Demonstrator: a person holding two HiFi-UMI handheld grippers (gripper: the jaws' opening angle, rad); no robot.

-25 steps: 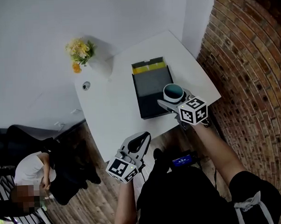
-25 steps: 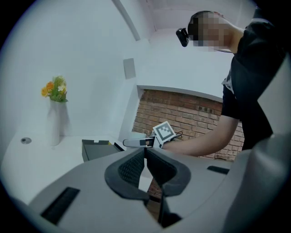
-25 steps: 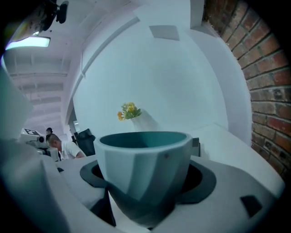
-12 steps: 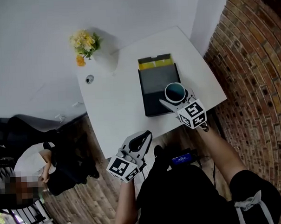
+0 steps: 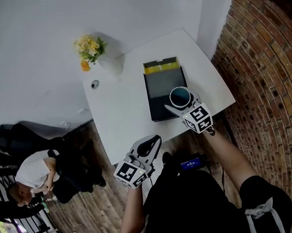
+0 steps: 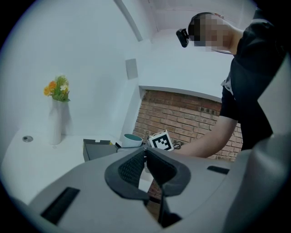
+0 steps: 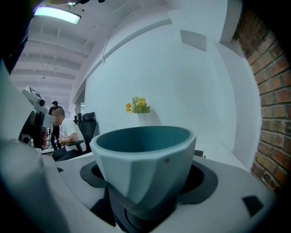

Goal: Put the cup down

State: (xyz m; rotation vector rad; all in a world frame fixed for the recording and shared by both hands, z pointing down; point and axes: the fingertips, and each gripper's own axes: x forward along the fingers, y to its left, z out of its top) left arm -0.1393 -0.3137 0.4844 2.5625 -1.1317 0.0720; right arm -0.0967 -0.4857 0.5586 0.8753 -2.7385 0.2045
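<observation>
Cup [image 7: 143, 159]: pale blue-green, faceted outside, darker teal inside, mouth upward. It sits between the jaws of the right gripper [image 5: 181, 102], whose dark pads [image 7: 202, 179] are spread wide and clamp the lower body of the cup on both sides. From the head view the cup is over the near right corner of a dark tray [image 5: 161, 86]. Whether its base touches the tray cannot be told, as the jaws cover it. The tray lies on a white table [image 5: 119, 110], long side running away from the person, with a yellow strip [image 5: 160, 66] at its far end. The right marker cube [image 5: 199, 118] is at the table's near edge, forearm trailing back from it. The left gripper [image 5: 148, 147] is well apart from the cup, off the table's near edge and above the wooden floor [image 5: 92, 212]. Its jaws are pressed together at the tips with nothing between them, and they point toward the tray. On the far left of the table there is a white vase [image 5: 110, 66] with yellow and orange flowers [image 5: 89, 46], and a small round object [image 5: 95, 84] just beside it. A brick wall [image 5: 264, 60] runs along the right. A seated person [image 5: 35, 171] is at lower left, near a black chair [image 5: 16, 138].
</observation>
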